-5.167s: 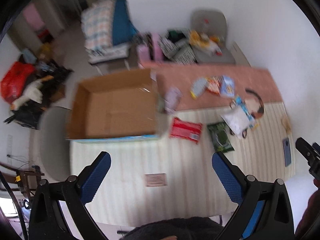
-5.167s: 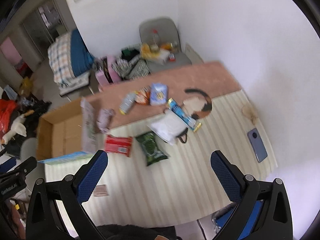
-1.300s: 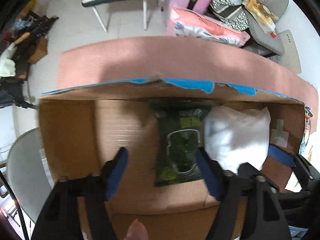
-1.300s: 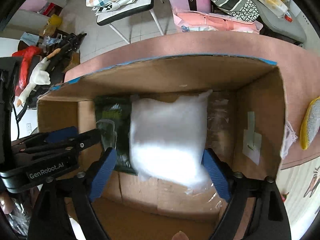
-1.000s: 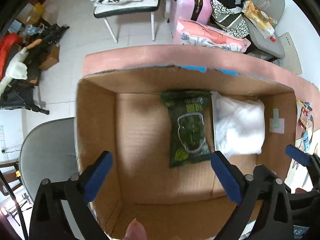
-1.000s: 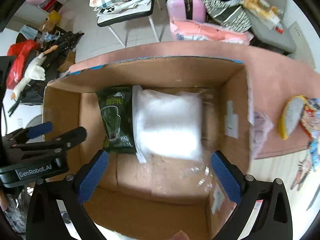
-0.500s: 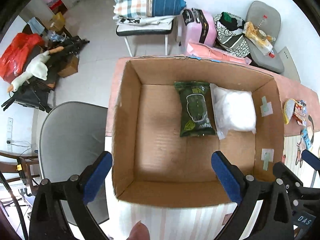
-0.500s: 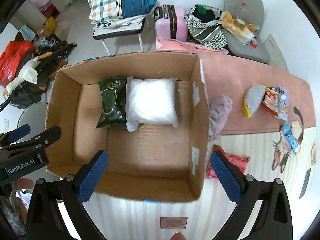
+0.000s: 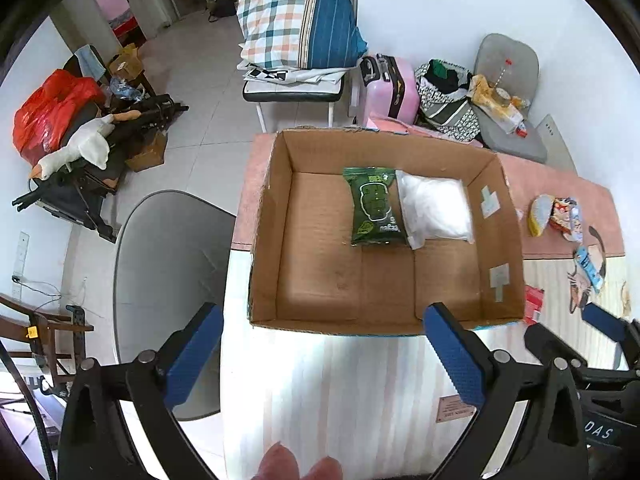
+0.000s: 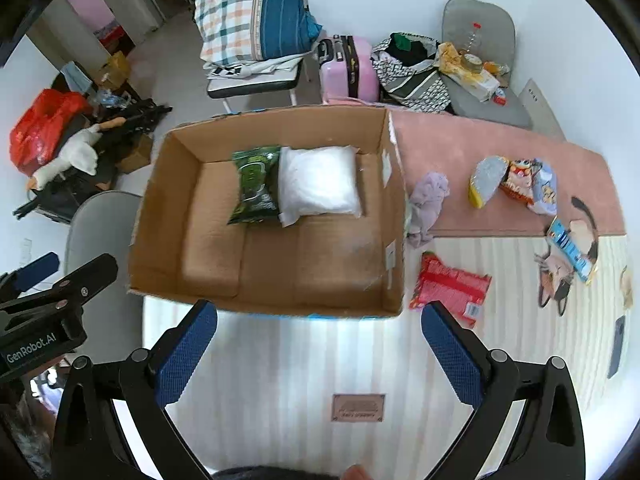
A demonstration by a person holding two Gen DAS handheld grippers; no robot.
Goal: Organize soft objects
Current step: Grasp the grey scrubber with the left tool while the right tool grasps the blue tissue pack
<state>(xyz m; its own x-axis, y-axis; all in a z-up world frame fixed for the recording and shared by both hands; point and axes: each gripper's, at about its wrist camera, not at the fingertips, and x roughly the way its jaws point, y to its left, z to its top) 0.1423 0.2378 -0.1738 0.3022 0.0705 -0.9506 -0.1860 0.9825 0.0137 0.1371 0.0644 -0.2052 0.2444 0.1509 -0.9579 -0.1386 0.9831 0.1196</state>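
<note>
fig. both wrist views, seen from above the cardboard box [image 9: 384,316]. your left gripper [image 9: 324,356] and right gripper [image 10: 320,348] now hang high over the near edge of the box, jaws spread wide and empty; a second ago they were down inside it, each around a packet. the green packet [image 9: 374,210] and the white pillow-like bag [image 9: 436,210] have been let go and lie flat, side by side and touching, against the far wall of the box. two soft items are thus stowed, and the near half of the box floor is bare. the rest remain outside on the table [image 10: 280,368]: a lilac cloth [image 10: 428,204] just beside the right wall of the box, a red packet [image 10: 454,288] near its front right corner, a cluster of snack bags [image 10: 516,184] farther right, and a blue packet [image 10: 570,254] beyond those. judged from this, the placing step is complete and your next reach is probably the red packet or the cloth.
</note>
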